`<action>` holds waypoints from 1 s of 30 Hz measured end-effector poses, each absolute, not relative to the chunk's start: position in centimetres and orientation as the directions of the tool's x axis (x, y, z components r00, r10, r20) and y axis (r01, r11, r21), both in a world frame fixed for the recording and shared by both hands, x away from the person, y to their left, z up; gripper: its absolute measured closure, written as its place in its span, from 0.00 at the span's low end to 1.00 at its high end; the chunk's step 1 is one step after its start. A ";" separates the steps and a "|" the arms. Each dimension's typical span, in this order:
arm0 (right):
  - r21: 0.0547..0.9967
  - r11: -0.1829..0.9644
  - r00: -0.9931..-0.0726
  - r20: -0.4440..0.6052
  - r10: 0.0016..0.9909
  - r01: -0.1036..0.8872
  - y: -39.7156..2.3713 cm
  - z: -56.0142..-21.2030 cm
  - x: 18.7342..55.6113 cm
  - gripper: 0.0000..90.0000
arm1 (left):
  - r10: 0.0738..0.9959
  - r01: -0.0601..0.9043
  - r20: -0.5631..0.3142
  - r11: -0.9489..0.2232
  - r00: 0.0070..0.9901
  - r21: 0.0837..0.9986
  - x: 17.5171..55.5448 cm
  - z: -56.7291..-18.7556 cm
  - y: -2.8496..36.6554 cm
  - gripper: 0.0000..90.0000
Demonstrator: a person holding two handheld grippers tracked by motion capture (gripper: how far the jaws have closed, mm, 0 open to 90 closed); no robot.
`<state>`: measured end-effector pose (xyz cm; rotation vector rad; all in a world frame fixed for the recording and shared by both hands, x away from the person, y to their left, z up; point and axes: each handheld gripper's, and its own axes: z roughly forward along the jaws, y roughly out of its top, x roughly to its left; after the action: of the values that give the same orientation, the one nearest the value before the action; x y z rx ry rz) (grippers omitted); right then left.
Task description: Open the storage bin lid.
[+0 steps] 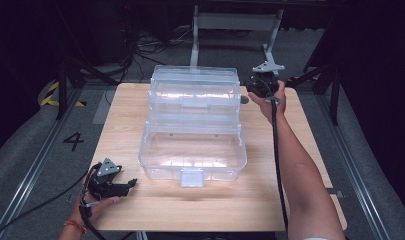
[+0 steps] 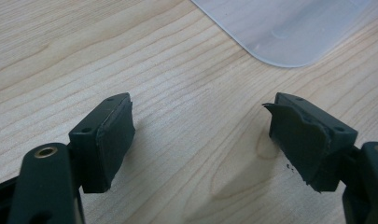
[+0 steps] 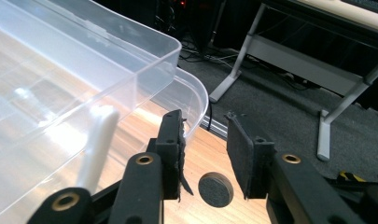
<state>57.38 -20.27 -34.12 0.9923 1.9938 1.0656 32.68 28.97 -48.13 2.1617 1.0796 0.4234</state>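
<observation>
Gaping empty, right claw (image 3: 205, 154) frames a dark disc (image 3: 215, 189) beside the clear box (image 3: 60, 93)

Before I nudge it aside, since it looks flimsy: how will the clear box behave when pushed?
The clear box looks empty and thin-walled, so probably light and apt to slide on the smooth table. Its tiers stand open and stacked high, so a high push might tip or fold them.
</observation>
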 end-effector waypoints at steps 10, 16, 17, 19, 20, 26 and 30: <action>0.862 0.409 -0.532 -0.205 0.822 0.299 -21.0 -33.9 55.4 0.67 | 0.796 0.580 -0.012 -0.431 0.605 0.692 32.7 -48.1 29.0 0.25; 0.850 0.435 -0.552 -0.219 0.805 0.297 -21.5 -34.1 54.2 0.64 | 0.795 0.580 -0.011 -0.432 0.606 0.691 32.7 -48.1 29.0 0.25; 0.850 0.434 -0.556 -0.215 0.803 0.299 -21.6 -34.2 54.1 0.63 | 0.796 0.580 -0.012 -0.431 0.606 0.691 32.7 -48.1 29.0 0.25; 0.847 0.437 -0.561 -0.212 0.800 0.303 -21.8 -34.3 53.7 0.62 | 0.795 0.580 -0.011 -0.432 0.606 0.691 32.7 -48.1 29.0 0.25; 0.843 0.444 -0.562 -0.217 0.798 0.304 -21.9 -34.4 53.5 0.61 | 0.796 0.579 -0.011 -0.431 0.605 0.692 32.7 -48.1 29.0 0.25; 0.835 0.451 -0.569 -0.214 0.794 0.315 -22.9 -34.7 52.2 0.57 | 0.796 0.580 -0.012 -0.431 0.606 0.691 32.7 -48.1 29.0 0.25; 0.828 0.452 -0.578 -0.200 0.791 0.332 -23.7 -34.9 51.4 0.54 | 0.796 0.577 -0.005 -0.434 0.605 0.692 32.7 -48.1 29.0 0.25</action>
<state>51.39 -23.67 -34.85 0.9349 2.1249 1.0324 32.69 29.02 -48.09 2.1670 1.0777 0.4272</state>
